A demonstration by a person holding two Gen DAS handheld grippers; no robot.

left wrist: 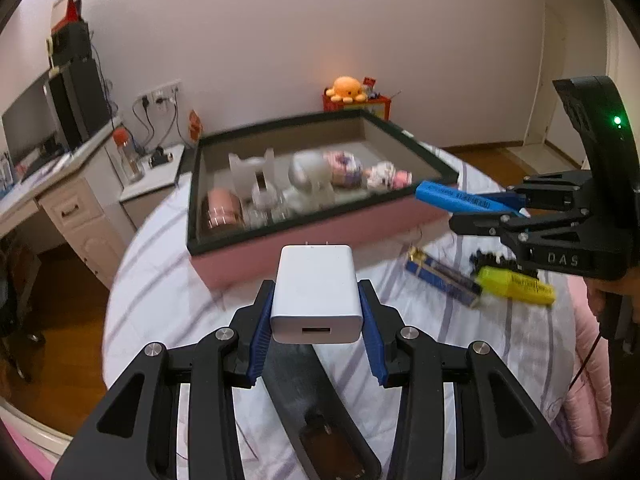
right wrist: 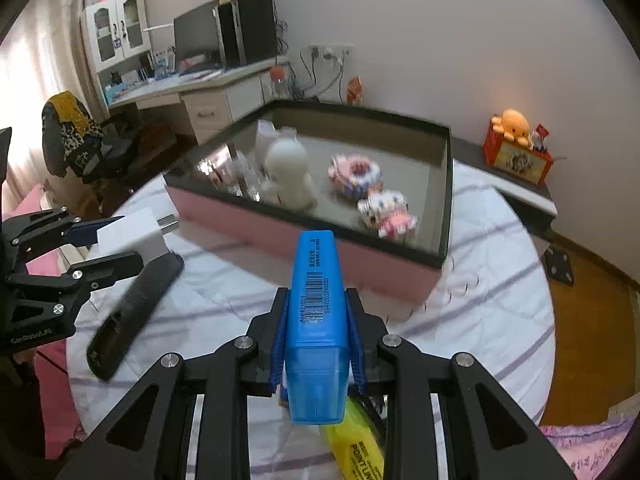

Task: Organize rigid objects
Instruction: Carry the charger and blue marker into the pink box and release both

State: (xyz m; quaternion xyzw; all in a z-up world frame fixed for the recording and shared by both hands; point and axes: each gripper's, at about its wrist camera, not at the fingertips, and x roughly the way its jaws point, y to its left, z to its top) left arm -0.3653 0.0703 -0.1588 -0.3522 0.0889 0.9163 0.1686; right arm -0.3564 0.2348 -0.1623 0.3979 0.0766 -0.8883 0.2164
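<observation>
My left gripper (left wrist: 317, 304) is shut on a white USB charger (left wrist: 316, 292), held above the striped tablecloth. My right gripper (right wrist: 318, 334) is shut on a blue highlighter (right wrist: 317, 320); in the left wrist view the same blue highlighter (left wrist: 452, 198) pokes toward the box corner. The pink box (left wrist: 320, 248) with a dark rim holds a white figure (right wrist: 286, 172), block toys (right wrist: 386, 214), a pink cylinder (left wrist: 222, 210) and clear items. A yellow highlighter (left wrist: 516, 285), a blue pack (left wrist: 444, 278) and a black remote (right wrist: 134, 312) lie on the cloth. From the right wrist view, the left gripper (right wrist: 120, 240) with the charger is at the left.
The round table (right wrist: 500, 320) wears a white cloth with purple stripes. A desk (right wrist: 208, 92) with a monitor and speakers stands against the wall, with a chair (right wrist: 76, 140) beside it. An orange plush (left wrist: 347, 89) sits on a red box at the back. Wooden floor surrounds the table.
</observation>
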